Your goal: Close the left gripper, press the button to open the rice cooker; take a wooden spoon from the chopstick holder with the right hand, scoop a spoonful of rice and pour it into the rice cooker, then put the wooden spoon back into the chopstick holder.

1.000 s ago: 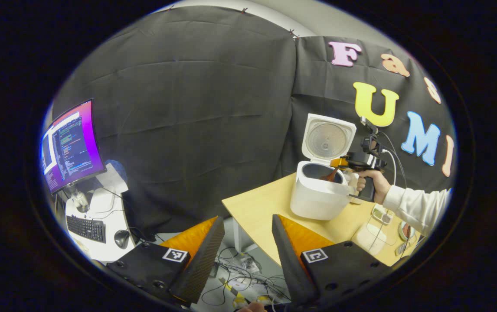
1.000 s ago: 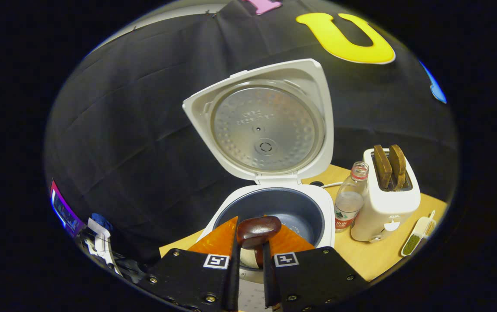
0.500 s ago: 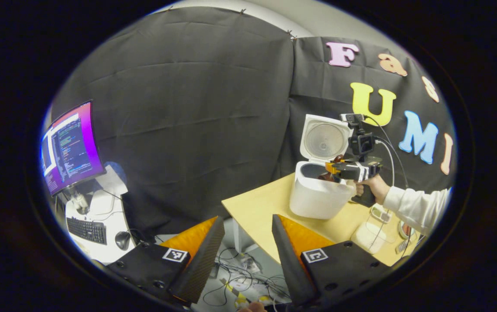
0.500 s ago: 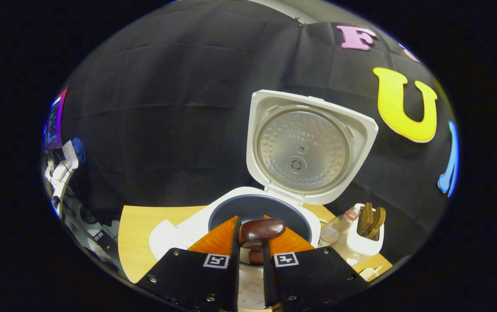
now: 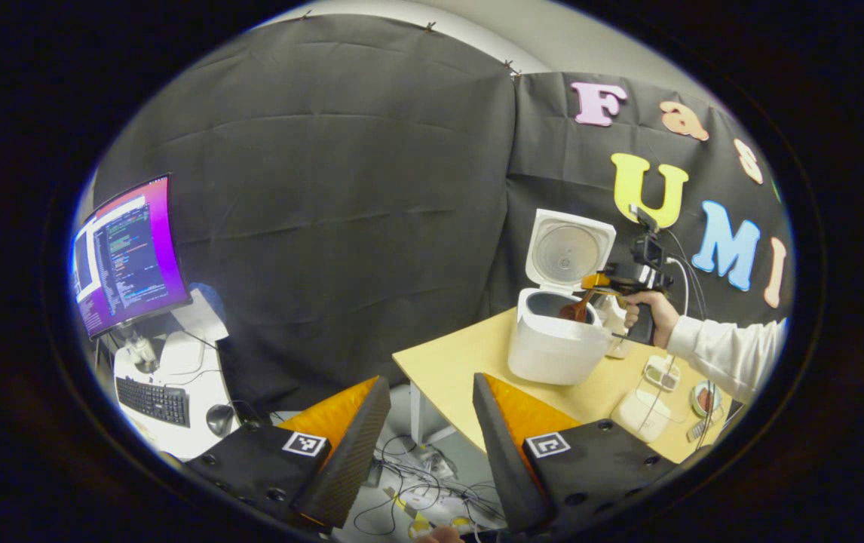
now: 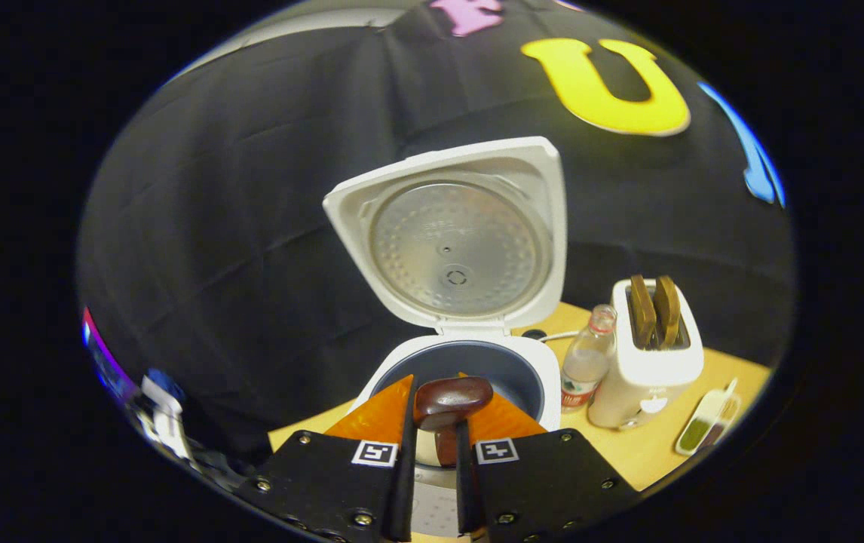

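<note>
Hanging well off the table [image 5: 470, 354], left gripper [image 5: 432, 422] parted and empty, far from the rice cooker [image 5: 556, 343]. Sitting right at the pot, right gripper [image 6: 432, 422] clamped on the wooden spoon [image 6: 451, 400]: handle running back between the fingers, bowl forward over the open inner pot [image 6: 477, 369], lid [image 6: 454, 234] upright behind. Nearer by far for the tip-out. Lid embossing, bottle [image 6: 585, 362] label too small to read.

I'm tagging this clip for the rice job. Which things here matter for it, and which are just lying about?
Job:
rice cooker, lid up
wooden spoon, held in the right gripper over the pot
left gripper, jaws apart, off the table

Lying about:
toaster
water bottle
monitor
keyboard
</note>
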A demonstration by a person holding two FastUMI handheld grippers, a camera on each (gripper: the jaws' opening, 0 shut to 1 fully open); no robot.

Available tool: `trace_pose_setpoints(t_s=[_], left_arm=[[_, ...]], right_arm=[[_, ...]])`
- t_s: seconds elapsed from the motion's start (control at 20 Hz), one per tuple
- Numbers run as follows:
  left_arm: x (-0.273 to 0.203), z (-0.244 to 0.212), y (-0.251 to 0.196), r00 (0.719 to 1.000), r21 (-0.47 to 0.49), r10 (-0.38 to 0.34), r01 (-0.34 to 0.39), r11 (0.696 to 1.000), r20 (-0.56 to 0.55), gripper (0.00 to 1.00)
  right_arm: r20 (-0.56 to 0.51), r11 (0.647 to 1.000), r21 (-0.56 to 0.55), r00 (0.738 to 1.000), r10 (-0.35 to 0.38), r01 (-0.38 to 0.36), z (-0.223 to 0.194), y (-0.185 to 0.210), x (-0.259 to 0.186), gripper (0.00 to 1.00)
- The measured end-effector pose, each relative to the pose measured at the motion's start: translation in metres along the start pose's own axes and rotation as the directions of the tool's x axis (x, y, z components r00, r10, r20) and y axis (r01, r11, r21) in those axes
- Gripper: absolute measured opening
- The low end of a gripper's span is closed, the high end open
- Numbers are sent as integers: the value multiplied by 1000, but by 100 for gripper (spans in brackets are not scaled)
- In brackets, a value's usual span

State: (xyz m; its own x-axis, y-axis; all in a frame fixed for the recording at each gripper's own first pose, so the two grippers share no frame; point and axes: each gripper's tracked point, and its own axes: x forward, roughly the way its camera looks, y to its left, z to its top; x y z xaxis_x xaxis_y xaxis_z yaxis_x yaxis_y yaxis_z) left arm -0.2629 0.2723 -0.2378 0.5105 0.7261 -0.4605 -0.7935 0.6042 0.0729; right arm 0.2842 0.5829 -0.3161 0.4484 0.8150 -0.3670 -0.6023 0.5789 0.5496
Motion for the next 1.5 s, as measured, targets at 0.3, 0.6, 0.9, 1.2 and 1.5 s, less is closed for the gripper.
trace_pose_setpoints(t_s=[0.3,0.6,0.9,1.2,1.5], left_arm=[[-3,12,12,998,-3,-45,45,999,43,75],[-3,32,0,980,12,-161,161,987,120,87],[2,36,-58,919,42,-360,358,933,162,75],[-16,37,-106,872,80,-464,457,886,159,75],[-38,28,-163,854,149,-500,480,864,145,78]], right_arm=[[53,978,207,999,-12,1,31,-20,-34,23],[97,967,247,992,-79,53,42,-36,-100,23],[134,942,286,966,-221,176,39,-99,-217,24],[147,882,353,912,-383,313,16,-190,-328,23],[134,799,489,875,-465,350,-20,-284,-412,23]])
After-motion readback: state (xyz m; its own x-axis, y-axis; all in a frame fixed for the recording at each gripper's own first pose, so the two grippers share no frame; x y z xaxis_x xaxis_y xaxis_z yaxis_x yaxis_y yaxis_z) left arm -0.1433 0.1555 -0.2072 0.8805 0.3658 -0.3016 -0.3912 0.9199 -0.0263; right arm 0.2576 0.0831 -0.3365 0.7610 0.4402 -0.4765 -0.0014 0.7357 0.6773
